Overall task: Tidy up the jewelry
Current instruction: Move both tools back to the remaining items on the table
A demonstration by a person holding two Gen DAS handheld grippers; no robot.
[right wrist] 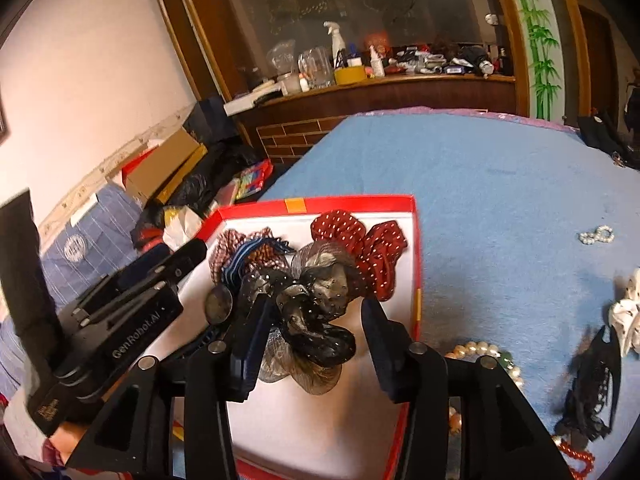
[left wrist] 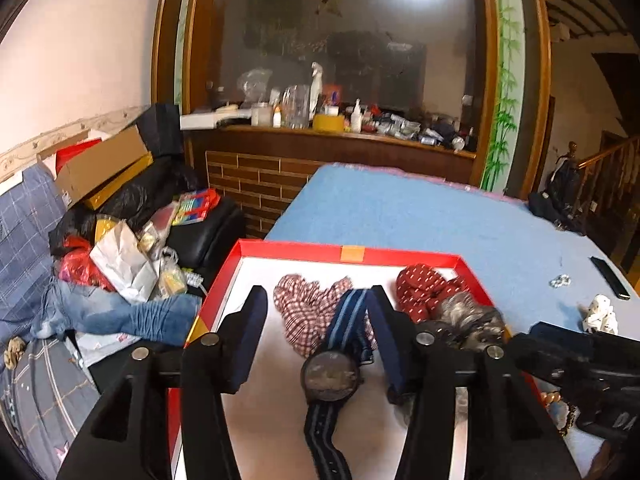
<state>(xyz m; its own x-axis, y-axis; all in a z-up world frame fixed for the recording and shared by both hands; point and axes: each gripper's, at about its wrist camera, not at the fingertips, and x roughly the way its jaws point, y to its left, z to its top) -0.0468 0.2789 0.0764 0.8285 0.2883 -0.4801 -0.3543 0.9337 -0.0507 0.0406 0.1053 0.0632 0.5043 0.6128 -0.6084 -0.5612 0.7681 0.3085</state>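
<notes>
Both jaws parted, gripping nothing: left gripper (left wrist: 318, 312) straddling watch (left wrist: 331, 376) in red box (left wrist: 298, 246), right gripper (right wrist: 316, 320) around black scrunchie (right wrist: 316, 328); watch rigid, likely slippery, better taken by soft strap; scrunchie light, squashy.

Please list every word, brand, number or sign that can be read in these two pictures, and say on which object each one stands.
"GenRobot.AI": white letters on the black body of the left gripper, seen from the right wrist.
Small gold print on the black block below it: too small to read.
Round white emblem on the blue checked cloth: unreadable.
</notes>
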